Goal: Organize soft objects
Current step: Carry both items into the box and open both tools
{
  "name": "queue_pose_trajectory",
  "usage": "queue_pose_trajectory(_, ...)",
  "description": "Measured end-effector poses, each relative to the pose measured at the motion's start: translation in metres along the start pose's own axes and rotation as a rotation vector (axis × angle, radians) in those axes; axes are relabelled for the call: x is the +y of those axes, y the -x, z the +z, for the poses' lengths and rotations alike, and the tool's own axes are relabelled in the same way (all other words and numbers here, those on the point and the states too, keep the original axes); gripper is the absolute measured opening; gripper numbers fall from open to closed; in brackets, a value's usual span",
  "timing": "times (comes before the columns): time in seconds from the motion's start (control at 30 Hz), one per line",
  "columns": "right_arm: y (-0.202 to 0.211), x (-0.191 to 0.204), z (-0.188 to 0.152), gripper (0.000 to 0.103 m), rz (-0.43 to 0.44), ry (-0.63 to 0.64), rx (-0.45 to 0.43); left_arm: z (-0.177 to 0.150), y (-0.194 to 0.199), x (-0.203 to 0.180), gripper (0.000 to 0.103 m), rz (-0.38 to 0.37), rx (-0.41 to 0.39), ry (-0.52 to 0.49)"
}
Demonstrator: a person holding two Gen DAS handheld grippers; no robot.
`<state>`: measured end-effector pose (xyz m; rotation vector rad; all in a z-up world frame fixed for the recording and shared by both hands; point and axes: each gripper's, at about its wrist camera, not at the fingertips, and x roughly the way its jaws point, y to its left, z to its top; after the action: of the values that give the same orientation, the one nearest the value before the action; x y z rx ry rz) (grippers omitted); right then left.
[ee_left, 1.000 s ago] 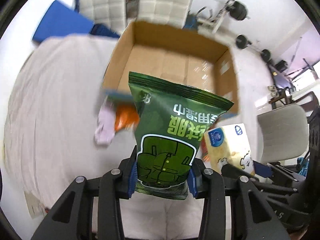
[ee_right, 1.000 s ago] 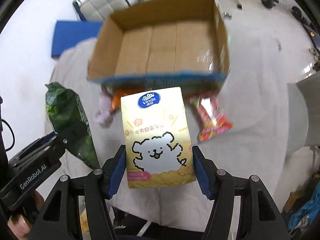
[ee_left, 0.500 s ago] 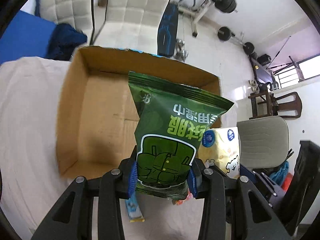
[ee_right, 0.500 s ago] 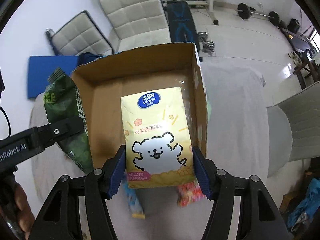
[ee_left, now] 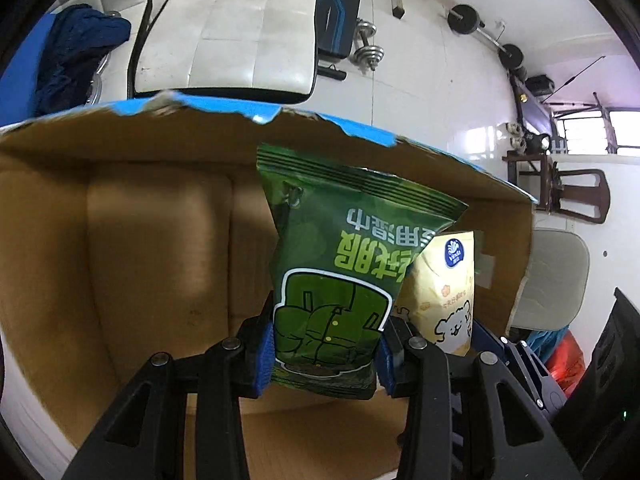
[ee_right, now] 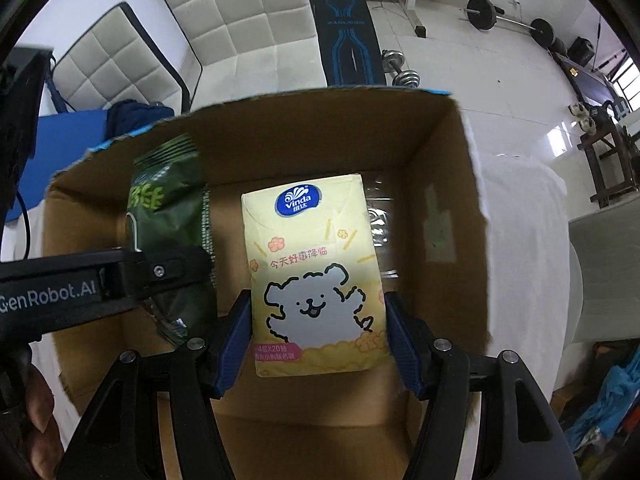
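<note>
Hovering both loads inside the cardboard box (ee_right: 452, 208) now, past its near edge: left gripper (ee_left: 325, 354) clamps green packet (ee_left: 344, 264), right gripper (ee_right: 319, 338) clamps tissue pack (ee_right: 316, 272). I judge release comes next.

A bed or table under a white cloth (ee_right: 520, 248) carries the open cardboard box (ee_right: 448, 184), which rests directly on it. The cloth shows to the right of the box, running up against the box's right wall, and again in a narrow strip at the box's left side (ee_right: 36, 220). In the left wrist view a patch of the same pale surface (ee_left: 36, 408) appears at the box's lower left corner. Behind the box, a blue mat (ee_right: 68, 128) and a dark blue cloth bundle (ee_right: 136, 114) lie past its far left rim; whether they rest on the covered surface cannot be told.
</note>
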<state>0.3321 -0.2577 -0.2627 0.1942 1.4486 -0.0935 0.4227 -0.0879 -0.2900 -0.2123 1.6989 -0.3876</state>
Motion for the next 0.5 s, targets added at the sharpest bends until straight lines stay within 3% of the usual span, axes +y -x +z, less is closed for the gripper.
queue_pose_trajectory(0.1,-0.014,0.002,0.009,0.066,-0.007,0.004,0.013,0.006,-0.008,-0.004,0.039,0.005,0.032,-0.009)
queue_pose_trajectory(0.2,-0.017,0.004,0.006,0.067,-0.007,0.008,0.034,0.005,-0.011,-0.001,0.04,0.06,0.055,0.025)
queue_pose_trajectory(0.33,-0.019,0.006,0.008,0.088,-0.027,0.008,0.033,0.002,-0.003,-0.001,0.059,0.129,0.005,-0.021)
queue_pose_trajectory(0.47,-0.014,0.003,0.003,0.088,-0.029,0.002,0.036,-0.006,0.008,0.001,0.067,0.168,-0.043,-0.048)
queue_pose_trajectory(0.5,-0.012,0.003,0.001,0.088,-0.034,0.007,0.037,-0.009,0.012,0.004,0.076,0.168,-0.053,-0.05)
